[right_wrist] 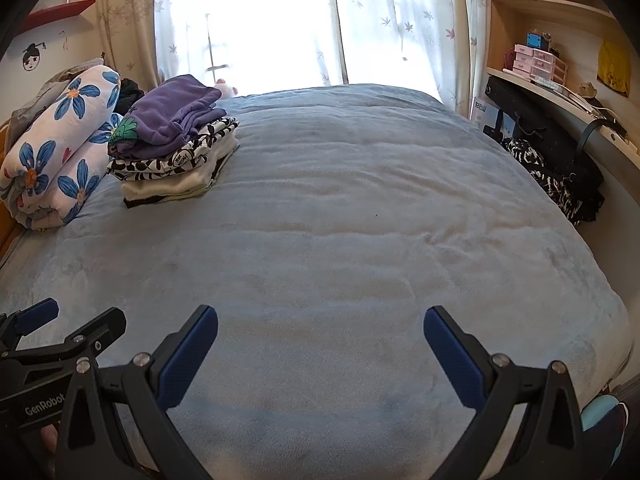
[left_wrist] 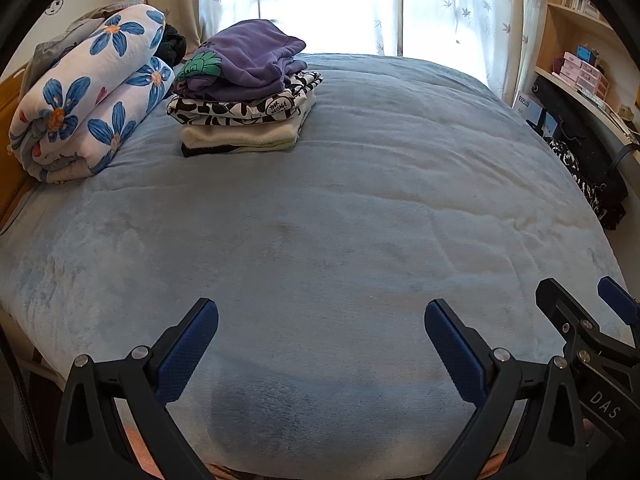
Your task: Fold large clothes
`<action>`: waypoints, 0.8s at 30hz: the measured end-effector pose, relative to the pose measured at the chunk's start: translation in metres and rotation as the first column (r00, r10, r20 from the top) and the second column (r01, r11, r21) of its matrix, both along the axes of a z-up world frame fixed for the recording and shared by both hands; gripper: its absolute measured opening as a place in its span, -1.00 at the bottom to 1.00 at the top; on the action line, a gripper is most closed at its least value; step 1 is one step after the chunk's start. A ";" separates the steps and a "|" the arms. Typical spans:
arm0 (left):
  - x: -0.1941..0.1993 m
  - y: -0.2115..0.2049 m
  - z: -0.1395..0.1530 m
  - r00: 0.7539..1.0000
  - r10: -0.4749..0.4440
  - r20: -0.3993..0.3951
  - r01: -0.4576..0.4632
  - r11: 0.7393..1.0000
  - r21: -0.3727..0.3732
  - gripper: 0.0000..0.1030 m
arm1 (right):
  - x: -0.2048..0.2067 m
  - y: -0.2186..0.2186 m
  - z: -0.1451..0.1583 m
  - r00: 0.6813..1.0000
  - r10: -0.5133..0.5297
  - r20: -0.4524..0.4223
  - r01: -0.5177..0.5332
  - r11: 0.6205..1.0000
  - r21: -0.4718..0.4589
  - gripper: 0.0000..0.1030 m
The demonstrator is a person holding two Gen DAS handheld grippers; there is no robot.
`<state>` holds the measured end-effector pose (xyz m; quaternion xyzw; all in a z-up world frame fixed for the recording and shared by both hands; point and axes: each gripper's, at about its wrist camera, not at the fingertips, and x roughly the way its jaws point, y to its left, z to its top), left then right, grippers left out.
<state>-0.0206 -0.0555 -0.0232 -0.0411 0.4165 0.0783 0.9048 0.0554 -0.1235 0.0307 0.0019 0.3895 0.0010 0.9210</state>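
A: Both tools are hovering over the near edge of the blue blanket (left_wrist: 340, 208), side by side. The left gripper (left_wrist: 321, 334) is standing with jaws spread wide and holding nothing, and the right gripper (right_wrist: 321, 340) is doing the same.

B: Where is the clothing sitting?

A: A folded stack (left_wrist: 244, 100) is resting at the far left of the bed, a purple sweatshirt (left_wrist: 256, 56) lying on top, just beside a rolled floral quilt (left_wrist: 88, 92). I'd judge it's being kept there to leave the middle free for spreading.

B: Anything still to fold?

A: Nothing loose is showing on the bed. A black-and-white garment (right_wrist: 556, 180) is hanging off the right side, partly cut off, so I can't tell what it is.
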 end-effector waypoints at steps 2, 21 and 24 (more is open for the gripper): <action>0.000 0.000 0.000 1.000 0.000 0.000 0.000 1.000 0.000 0.99 | 0.000 0.000 0.000 1.000 -0.001 0.000 0.001 1.000 0.000 1.00; -0.006 0.004 -0.002 1.000 0.003 -0.007 -0.002 1.000 0.005 0.98 | 0.000 -0.001 -0.002 1.000 -0.002 -0.004 0.002 1.000 0.000 1.00; -0.004 0.005 -0.001 1.000 0.001 -0.005 -0.001 1.000 0.007 0.98 | 0.000 -0.001 -0.002 1.000 -0.001 -0.004 0.001 1.000 0.001 1.00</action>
